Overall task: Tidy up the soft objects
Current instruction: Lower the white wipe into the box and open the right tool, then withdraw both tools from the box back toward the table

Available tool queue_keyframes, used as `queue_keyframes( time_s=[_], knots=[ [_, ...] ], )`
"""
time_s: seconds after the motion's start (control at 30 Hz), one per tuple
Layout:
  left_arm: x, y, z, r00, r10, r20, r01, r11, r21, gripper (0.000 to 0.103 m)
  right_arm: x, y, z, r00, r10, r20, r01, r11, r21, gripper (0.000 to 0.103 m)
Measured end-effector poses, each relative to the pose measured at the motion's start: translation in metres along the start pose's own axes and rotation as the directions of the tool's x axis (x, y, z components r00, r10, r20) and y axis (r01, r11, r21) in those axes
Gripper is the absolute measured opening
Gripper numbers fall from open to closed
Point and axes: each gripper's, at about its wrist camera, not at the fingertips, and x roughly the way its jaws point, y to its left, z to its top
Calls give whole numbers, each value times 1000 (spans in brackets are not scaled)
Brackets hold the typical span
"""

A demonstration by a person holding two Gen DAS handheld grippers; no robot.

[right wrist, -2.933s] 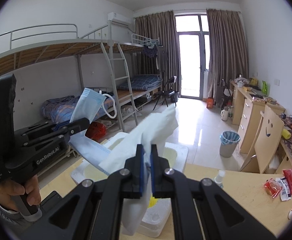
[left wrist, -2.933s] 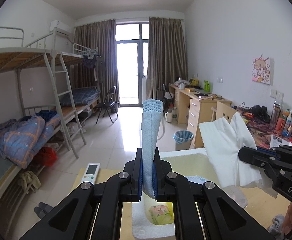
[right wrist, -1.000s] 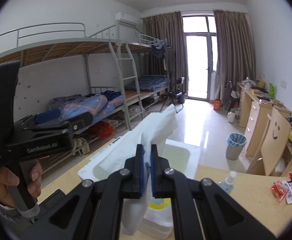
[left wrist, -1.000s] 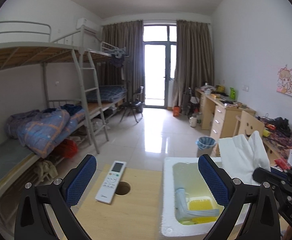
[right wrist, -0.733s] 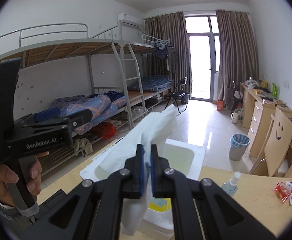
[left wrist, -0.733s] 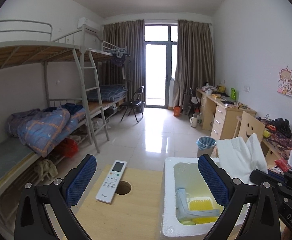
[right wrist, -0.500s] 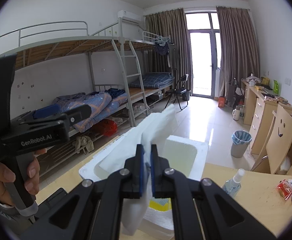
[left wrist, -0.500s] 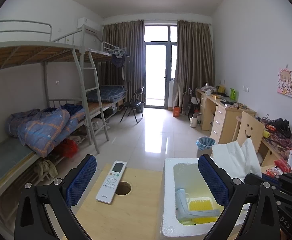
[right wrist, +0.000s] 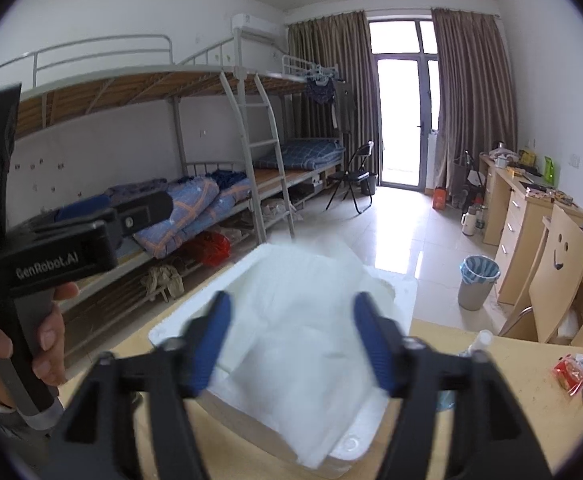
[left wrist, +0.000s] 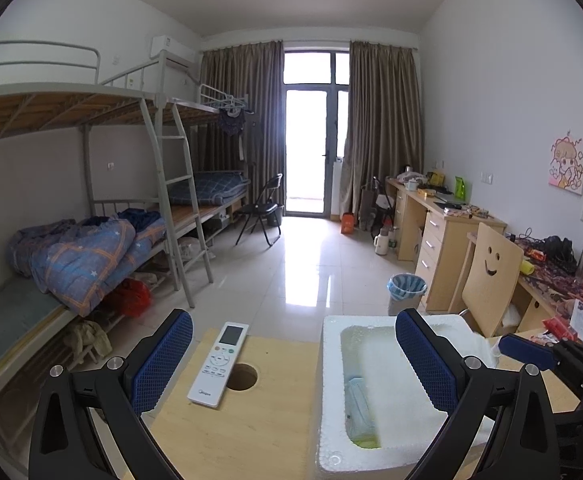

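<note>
Right gripper (right wrist: pixel 291 340) jaws just opened, spread; released crumpled white tissue (right wrist: pixel 295 320) over foam box (left wrist: pixel 331 456); left gripper (left wrist: pixel 291 364) jaws spread

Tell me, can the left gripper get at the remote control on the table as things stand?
Probably yes. The left gripper is open with nothing between its pads, and the remote control lies bare on the table just ahead, beside the foam box.

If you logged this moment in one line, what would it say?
left gripper: open, empty | right gripper: just opened | tissue: dropping over foam box | mask: in box
</note>
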Motion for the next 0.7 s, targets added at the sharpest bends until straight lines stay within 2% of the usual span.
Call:
queue_keyframes(
  time_s=[0.7],
  knots=[
    [-2, 5, 1, 1000, -14, 11, 14, 1000, -3, 102, -21, 2, 9, 999, -17, 46, 17, 1000, 0, 71]
  ],
)
